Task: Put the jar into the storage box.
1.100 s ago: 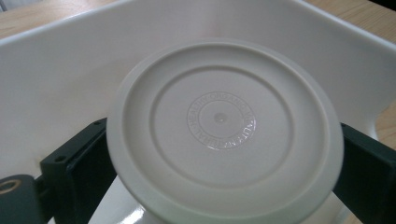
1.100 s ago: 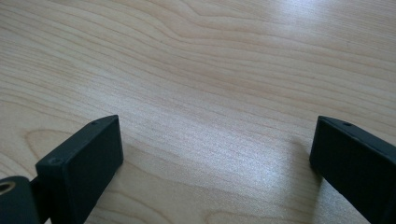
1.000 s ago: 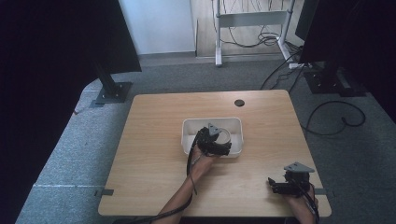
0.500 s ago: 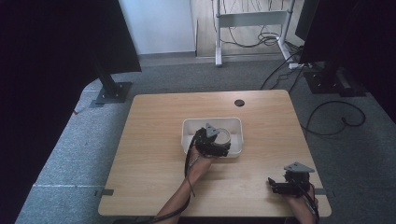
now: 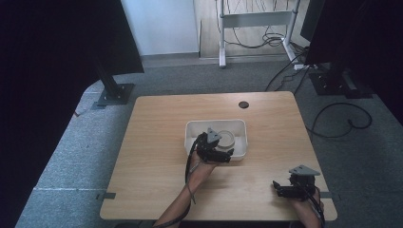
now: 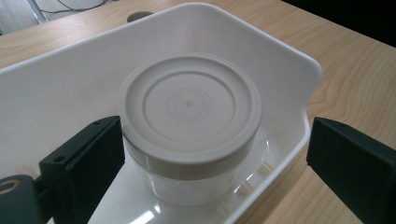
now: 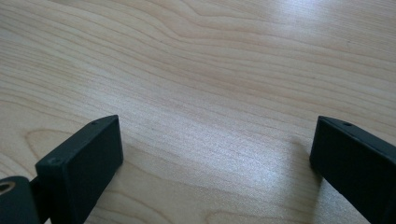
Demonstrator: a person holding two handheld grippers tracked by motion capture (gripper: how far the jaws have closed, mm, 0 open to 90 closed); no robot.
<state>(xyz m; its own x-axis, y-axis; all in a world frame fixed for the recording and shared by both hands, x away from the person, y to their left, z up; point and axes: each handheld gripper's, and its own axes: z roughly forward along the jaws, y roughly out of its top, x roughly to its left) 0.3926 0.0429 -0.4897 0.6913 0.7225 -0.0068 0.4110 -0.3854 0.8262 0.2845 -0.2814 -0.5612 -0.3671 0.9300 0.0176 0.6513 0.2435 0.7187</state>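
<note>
A clear jar with a cream screw lid [image 6: 189,112] stands upright inside a white plastic tray [image 6: 70,88] in the middle of the table. In the high view the jar [image 5: 225,139] sits in the right part of the tray [image 5: 216,123]. My left gripper [image 6: 215,158] hangs open over the tray's near edge. One jaw is inside the tray, close beside the jar's lid, and the other is outside the tray wall. My left gripper [image 5: 219,154] holds nothing. My right gripper [image 5: 280,189] rests low over bare wood near the table's front right corner, open [image 7: 215,158] and empty.
The wooden table [image 5: 157,156] has a round cable hole [image 5: 244,104] at its far edge. Black monitor stands [image 5: 114,92] and loose cables [image 5: 332,123] lie on the grey carpet beyond the table.
</note>
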